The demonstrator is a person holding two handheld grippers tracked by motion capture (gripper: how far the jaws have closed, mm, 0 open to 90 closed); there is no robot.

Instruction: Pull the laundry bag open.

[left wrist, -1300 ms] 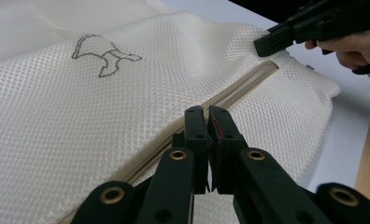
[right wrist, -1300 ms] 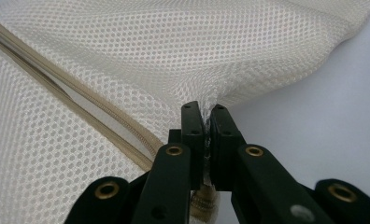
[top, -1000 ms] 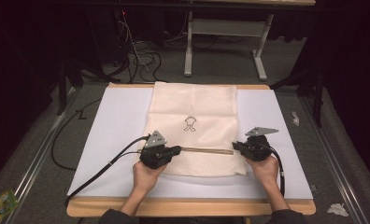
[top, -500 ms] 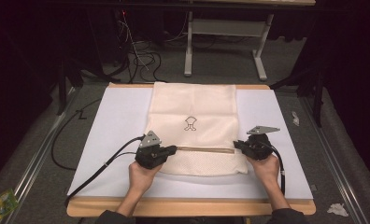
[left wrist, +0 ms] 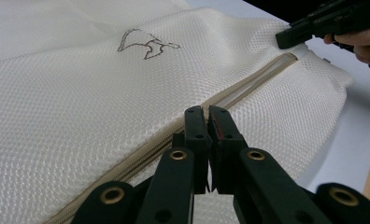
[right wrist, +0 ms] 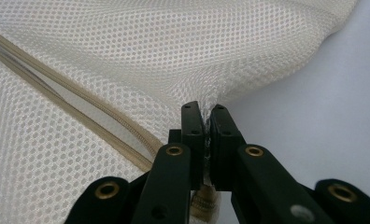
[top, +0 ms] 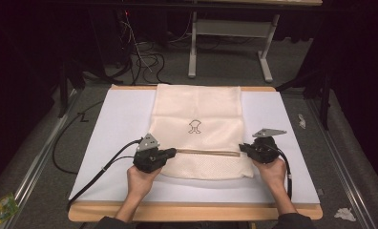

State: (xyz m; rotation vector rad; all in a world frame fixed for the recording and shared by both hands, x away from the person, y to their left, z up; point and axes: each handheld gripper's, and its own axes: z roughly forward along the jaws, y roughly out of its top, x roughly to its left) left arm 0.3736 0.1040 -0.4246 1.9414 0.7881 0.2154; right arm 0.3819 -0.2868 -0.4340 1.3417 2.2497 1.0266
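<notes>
With the cream mesh bag (top: pixel 199 129) lying flat on the white sheet (top: pixel 110 138) that covers the table (top: pixel 192 212), I have both grippers working at its zipper (top: pixel 208 152), which runs across the near part of the bag. My left gripper (top: pixel 170 153) sits at the zipper's left end, jaws pressed together on the zipper line; what they pinch there I cannot make out. My right gripper (right wrist: pixel 205 116) is clamped on the mesh at the zipper's right end, bunching the fabric.

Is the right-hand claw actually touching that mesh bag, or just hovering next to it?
Touching. In the right gripper view, the right gripper has its jaws closed on a pinch of the mesh bag, the fabric bunching up between them near the zipper.
</notes>
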